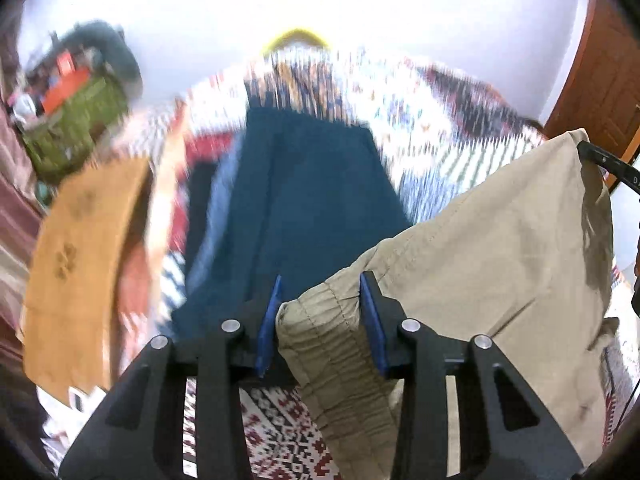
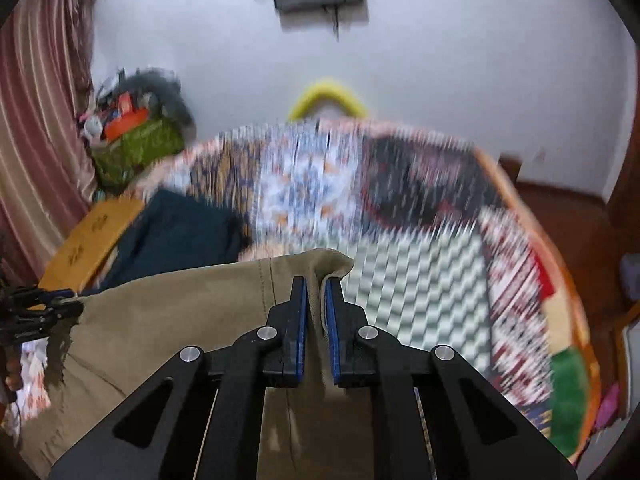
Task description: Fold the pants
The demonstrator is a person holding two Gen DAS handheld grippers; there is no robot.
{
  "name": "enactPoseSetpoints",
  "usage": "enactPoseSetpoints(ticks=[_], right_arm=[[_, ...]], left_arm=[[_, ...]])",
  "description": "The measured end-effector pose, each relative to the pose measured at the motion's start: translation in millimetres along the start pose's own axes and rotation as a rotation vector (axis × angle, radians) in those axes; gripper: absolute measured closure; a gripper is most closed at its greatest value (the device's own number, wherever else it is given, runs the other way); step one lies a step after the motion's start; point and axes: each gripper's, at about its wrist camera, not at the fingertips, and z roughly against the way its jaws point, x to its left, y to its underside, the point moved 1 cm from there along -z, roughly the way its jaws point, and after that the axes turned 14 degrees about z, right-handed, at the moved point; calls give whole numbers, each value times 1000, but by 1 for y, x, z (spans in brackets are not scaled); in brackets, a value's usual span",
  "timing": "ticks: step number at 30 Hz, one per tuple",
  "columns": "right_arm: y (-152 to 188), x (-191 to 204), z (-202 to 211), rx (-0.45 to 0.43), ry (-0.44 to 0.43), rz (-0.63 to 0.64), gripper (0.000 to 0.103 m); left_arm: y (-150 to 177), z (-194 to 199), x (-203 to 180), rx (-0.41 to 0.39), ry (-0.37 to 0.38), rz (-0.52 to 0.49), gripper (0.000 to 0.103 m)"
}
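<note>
Khaki pants [image 1: 500, 240] hang lifted between both grippers above a patterned bedspread. My left gripper [image 1: 320, 284] is shut on the gathered elastic waistband [image 1: 332, 344] at one end. My right gripper [image 2: 316, 284] is shut on a fold of the same khaki pants [image 2: 180, 320] at the other end. The right gripper's black tip [image 1: 612, 168] shows at the right edge of the left wrist view; the left gripper [image 2: 44, 308] shows at the left edge of the right wrist view. The cloth stretches taut between them.
Dark blue folded garment [image 1: 304, 200] lies on the patterned bedspread [image 2: 400, 208], with an orange garment [image 1: 80, 260] beside it. A green basket of clutter [image 2: 136, 148] stands by the striped curtain [image 2: 36, 120]. A yellow hanger [image 2: 328, 92] leans at the white wall. A wooden door [image 1: 600, 80] is at right.
</note>
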Motion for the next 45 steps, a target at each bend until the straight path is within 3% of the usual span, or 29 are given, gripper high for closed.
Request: enactPoseSetpoints(ticks=[3, 4, 9, 15, 26, 32, 33, 42, 45], right_arm=[[-24, 0, 33, -90, 39, -4, 95], [-28, 2, 39, -106, 43, -2, 95], [-35, 10, 82, -165, 33, 25, 95], [1, 24, 119, -160, 3, 38, 95], [61, 55, 188, -171, -19, 49, 95], [108, 69, 205, -112, -10, 30, 95], [116, 71, 205, -97, -13, 23, 95], [190, 83, 193, 60, -14, -63, 94], [213, 85, 186, 114, -27, -110, 90]], left_arm=[[-15, 36, -7, -79, 20, -4, 71], [-17, 46, -8, -97, 35, -11, 80], [-10, 63, -17, -94, 43, -59, 89], [28, 73, -19, -46, 68, -73, 93], [102, 134, -18, -55, 119, -119, 96], [145, 149, -20, -33, 132, -137, 97], [152, 150, -20, -29, 130, -139, 102], [202, 147, -19, 22, 136, -158, 102], [212, 148, -17, 27, 136, -160, 100]])
